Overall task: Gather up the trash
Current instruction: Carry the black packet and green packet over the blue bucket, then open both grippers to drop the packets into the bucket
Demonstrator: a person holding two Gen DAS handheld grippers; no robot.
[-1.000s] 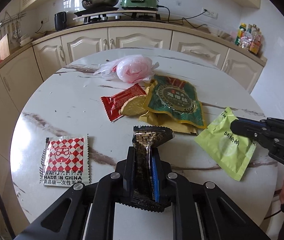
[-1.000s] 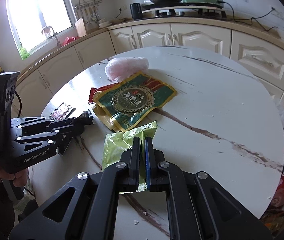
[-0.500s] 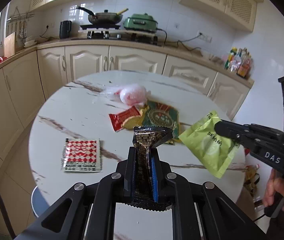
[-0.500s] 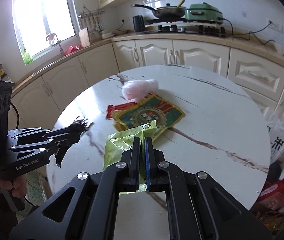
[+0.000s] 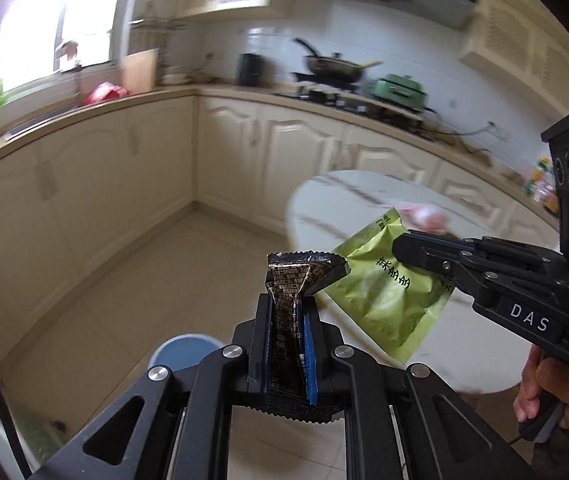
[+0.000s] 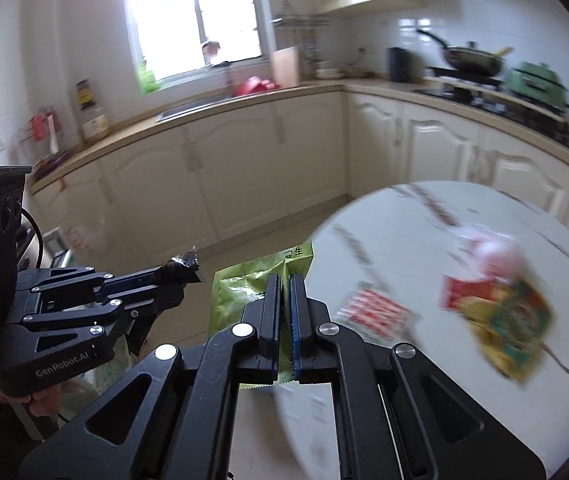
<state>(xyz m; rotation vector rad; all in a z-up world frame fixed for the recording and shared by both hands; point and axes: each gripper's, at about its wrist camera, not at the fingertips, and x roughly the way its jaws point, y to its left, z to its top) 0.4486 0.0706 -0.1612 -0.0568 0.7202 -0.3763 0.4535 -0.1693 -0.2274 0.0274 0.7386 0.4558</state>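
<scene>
In the left wrist view we see the left gripper [image 5: 289, 312] at lower centre, its fingers clamped on a dark wrapper [image 5: 292, 280]. To its right, the right gripper [image 5: 398, 246] has its fingers pinched shut on a green packet [image 5: 380, 292]. Behind, at right, the round worktop [image 5: 348, 200] carries blurred wrappers.

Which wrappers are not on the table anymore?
Two: the dark wrapper pinched in the left claw and the light green packet pinched in the right claw. The red-checked, red, and green-gold wrappers lie on the table.
</scene>
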